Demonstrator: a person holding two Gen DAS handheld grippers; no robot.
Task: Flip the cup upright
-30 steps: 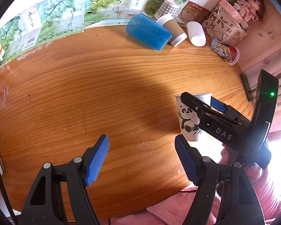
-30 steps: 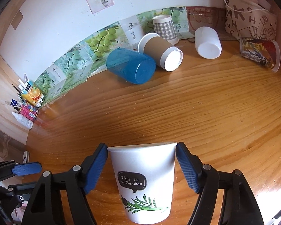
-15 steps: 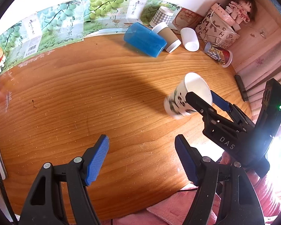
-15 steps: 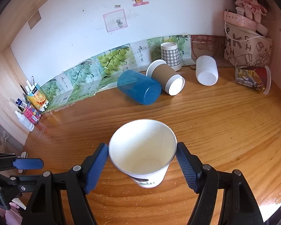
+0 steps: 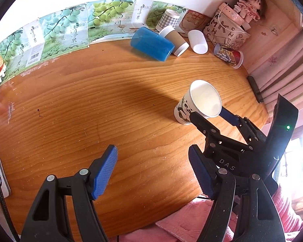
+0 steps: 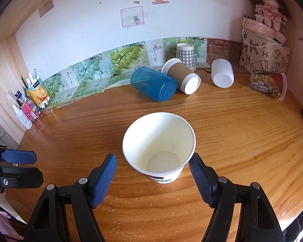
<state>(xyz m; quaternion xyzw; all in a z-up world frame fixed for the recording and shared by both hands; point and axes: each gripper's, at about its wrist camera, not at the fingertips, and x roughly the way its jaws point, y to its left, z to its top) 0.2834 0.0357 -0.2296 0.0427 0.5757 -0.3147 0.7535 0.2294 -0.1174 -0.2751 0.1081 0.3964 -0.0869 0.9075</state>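
A white paper cup with a panda print (image 5: pixel 200 102) stands upright on the wooden table (image 5: pixel 91 111), mouth up; it also shows in the right wrist view (image 6: pixel 159 141). My right gripper (image 6: pixel 152 173) is open, its blue pads on either side of the cup's upper part with a gap on the left; the right pad is at or near the rim. It shows from the side in the left wrist view (image 5: pixel 210 113). My left gripper (image 5: pixel 152 173) is open and empty, above the table's front edge, left of the cup.
Along the back wall lie a blue cup (image 6: pixel 153 85), a brown-sleeved cup (image 6: pixel 181 75), a white cup (image 6: pixel 222 72) and a printed cup (image 6: pixel 269 81); a checked cup (image 6: pixel 185 55) stands upside down. Bottles and a carton (image 6: pixel 30 102) stand at the left; a paper bag (image 6: pixel 262 57) stands at the back right.
The right gripper turned the panda cup from upside down to mouth up, set it on the table, then opened; the view now looks down into the cup. The left gripper stayed open.
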